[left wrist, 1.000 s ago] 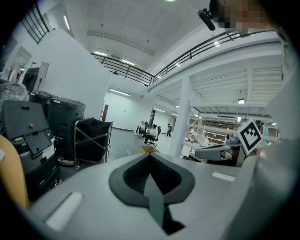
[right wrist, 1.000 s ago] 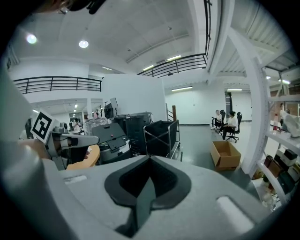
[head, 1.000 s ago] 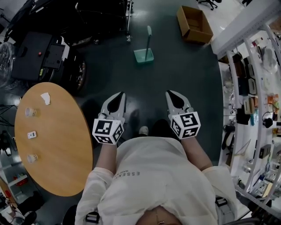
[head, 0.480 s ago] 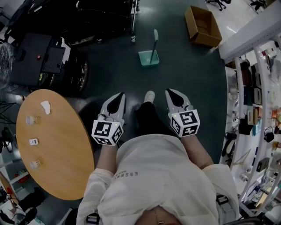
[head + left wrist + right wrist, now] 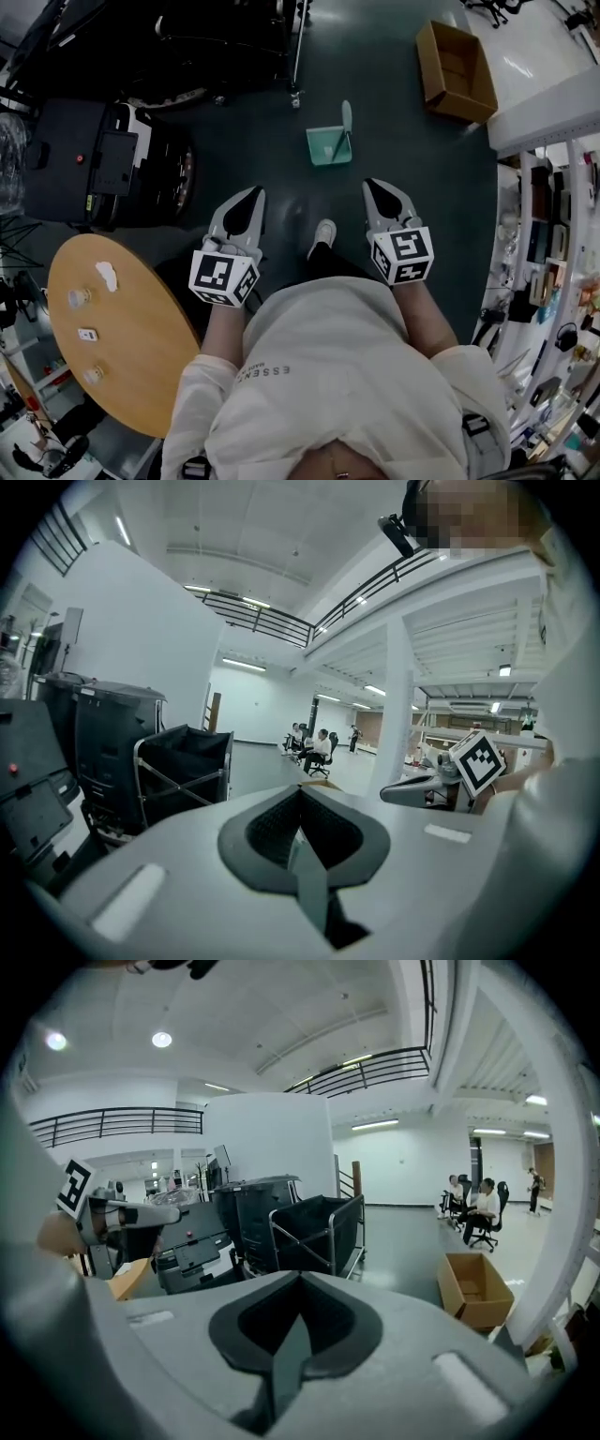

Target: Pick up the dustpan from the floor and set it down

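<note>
A green dustpan (image 5: 329, 145) stands on the dark floor with its pale handle (image 5: 346, 120) upright, ahead of me in the head view. My left gripper (image 5: 257, 193) is held at waist height, well short of the dustpan and to its left, jaws shut and empty. Level with it, my right gripper (image 5: 373, 185) is also shut with nothing in it, nearer the dustpan and slightly right of it. The left gripper view (image 5: 300, 794) and right gripper view (image 5: 298, 1281) show closed jaws and no dustpan.
A round wooden table (image 5: 131, 337) with small items is at the left. Black equipment carts (image 5: 103, 164) stand at the far left. An open cardboard box (image 5: 456, 70) lies at the far right, by white shelving (image 5: 553, 225). My shoe (image 5: 324, 232) is between the grippers.
I have walked forward: the dustpan and box have come closer in the head view and the table has slid back. Both grippers stay shut at the same height.
</note>
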A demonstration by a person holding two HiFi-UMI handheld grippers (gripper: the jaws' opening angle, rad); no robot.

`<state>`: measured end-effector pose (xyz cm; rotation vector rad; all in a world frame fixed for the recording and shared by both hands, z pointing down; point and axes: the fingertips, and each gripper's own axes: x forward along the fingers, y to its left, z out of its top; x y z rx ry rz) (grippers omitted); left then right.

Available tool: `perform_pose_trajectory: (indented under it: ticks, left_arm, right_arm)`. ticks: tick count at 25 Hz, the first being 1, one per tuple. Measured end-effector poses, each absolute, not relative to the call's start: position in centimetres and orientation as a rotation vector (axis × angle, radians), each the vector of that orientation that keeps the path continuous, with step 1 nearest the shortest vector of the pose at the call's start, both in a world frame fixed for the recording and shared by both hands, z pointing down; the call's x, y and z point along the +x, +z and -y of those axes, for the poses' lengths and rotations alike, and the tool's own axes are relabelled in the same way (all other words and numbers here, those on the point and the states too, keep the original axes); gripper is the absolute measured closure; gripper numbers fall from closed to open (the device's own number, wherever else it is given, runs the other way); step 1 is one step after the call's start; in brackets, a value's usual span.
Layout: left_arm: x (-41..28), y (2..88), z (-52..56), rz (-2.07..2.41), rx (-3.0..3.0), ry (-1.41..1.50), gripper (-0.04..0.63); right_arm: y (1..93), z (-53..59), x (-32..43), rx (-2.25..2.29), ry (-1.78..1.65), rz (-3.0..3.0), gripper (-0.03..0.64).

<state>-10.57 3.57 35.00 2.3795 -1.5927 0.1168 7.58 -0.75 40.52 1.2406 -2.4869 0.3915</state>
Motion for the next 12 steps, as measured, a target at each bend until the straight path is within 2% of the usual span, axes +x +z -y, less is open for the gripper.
perform_pose_trajectory:
  ticks: [12]
  left_arm:
    - [-11.2, 36.3, 11.8, 1.584, 2.411, 0.157, 0.578]
  right_arm:
    - [44.9, 13.2, 6.3, 1.251, 0.568, 2.371, 0.624]
